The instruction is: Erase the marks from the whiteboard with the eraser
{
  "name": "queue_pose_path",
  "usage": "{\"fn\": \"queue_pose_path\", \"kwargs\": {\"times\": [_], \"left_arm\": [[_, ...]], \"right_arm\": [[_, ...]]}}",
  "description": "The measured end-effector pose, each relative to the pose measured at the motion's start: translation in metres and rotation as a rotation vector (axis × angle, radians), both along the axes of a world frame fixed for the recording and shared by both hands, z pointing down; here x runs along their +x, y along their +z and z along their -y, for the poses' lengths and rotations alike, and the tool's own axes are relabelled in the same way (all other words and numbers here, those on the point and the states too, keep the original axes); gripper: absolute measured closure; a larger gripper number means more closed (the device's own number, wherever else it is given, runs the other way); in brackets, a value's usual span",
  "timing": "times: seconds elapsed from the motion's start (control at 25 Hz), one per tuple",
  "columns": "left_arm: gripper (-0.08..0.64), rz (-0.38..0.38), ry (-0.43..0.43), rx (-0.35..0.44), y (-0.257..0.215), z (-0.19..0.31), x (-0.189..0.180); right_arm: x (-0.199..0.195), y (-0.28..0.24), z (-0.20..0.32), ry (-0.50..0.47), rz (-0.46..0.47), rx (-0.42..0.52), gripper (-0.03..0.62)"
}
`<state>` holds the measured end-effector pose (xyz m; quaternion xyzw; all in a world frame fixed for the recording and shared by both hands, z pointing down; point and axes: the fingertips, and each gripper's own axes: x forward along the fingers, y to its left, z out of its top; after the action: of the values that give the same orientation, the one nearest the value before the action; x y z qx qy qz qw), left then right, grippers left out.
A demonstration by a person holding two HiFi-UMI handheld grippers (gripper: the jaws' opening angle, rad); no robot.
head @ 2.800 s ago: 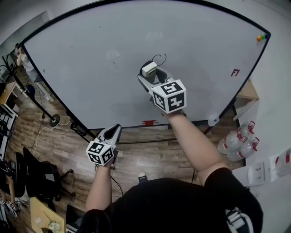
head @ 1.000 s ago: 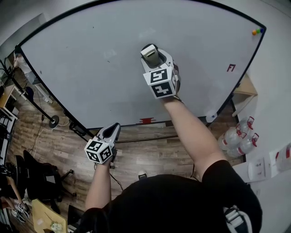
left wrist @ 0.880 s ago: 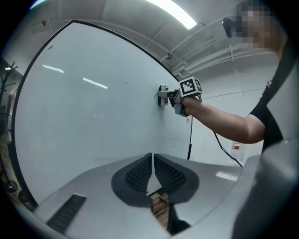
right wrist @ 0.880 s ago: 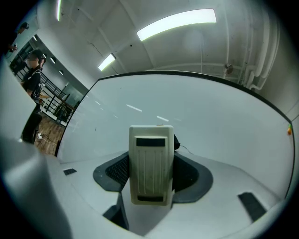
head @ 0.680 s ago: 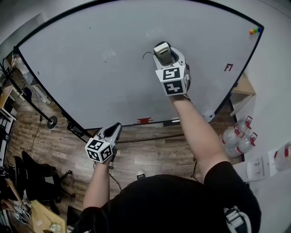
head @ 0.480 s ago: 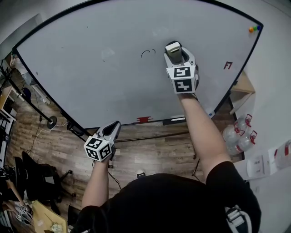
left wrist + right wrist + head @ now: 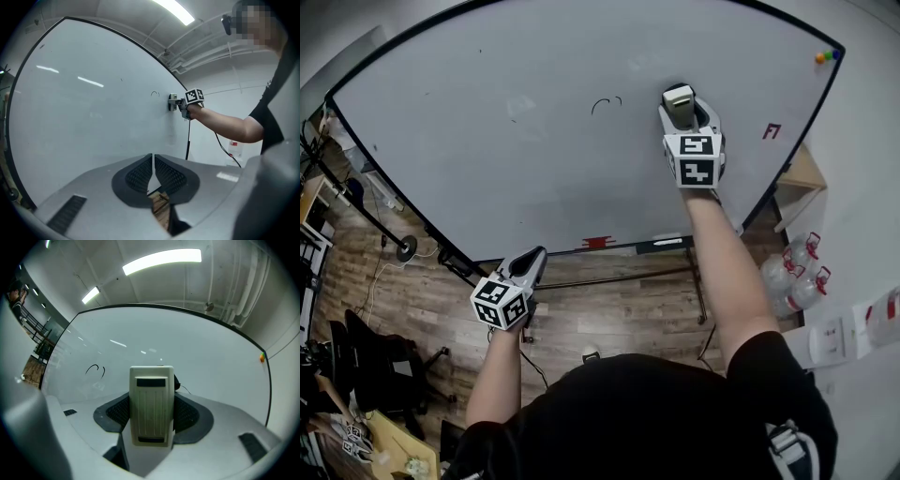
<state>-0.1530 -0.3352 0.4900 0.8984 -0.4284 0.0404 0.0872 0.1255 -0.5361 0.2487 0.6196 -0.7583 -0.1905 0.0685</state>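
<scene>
Setting: whiteboard (image 7: 487, 178) standing over a wooden floor (image 7: 609, 314); water bottles (image 7: 792, 286) sit on the floor well below and to the right of the right gripper
Right gripper (image 7: 680, 105): raised against the upper right part of the board, clenched on the eraser
Eraser (image 7: 151, 401): cream block, upright between the right gripper's jaws; in the left gripper view its far face meets the board
Marks (image 7: 602, 105): one small black arc and a short stroke, to the left of the right gripper, level with its tip, apart from the eraser
Red scrawl (image 7: 772, 132): to the right of the right gripper, near the board's edge
Magnets (image 7: 825, 56): coloured dots at the board's top right corner, above and right of the right gripper
Left gripper (image 7: 530, 265): held low, below the board's bottom edge, well apart from the right gripper; jaws closed together, nothing between them
</scene>
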Motion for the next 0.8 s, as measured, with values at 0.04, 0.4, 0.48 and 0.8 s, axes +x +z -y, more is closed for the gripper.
{"fn": "queue_pose_path", "kwargs": {"times": [0.04, 0.4, 0.48, 0.8], "left_arm": [[0.533, 0.000, 0.000, -0.001, 0.000, -0.001, -0.001], [0.533, -0.009, -0.018, -0.004, 0.004, -0.002, -0.009], [0.533, -0.011, -0.019, -0.006, 0.005, -0.002, -0.008], [0.533, -0.024, -0.042, -0.004, 0.007, -0.006, -0.017]], "right_arm": [[0.000, -0.001, 0.000, -0.001, 0.002, 0.007, 0.347], [-0.008, -0.004, 0.002, -0.018, 0.010, -0.002, 0.348], [-0.015, -0.006, 0.001, -0.032, 0.007, 0.000, 0.348], [-0.066, -0.014, -0.005, -0.103, -0.030, 0.003, 0.348]]}}
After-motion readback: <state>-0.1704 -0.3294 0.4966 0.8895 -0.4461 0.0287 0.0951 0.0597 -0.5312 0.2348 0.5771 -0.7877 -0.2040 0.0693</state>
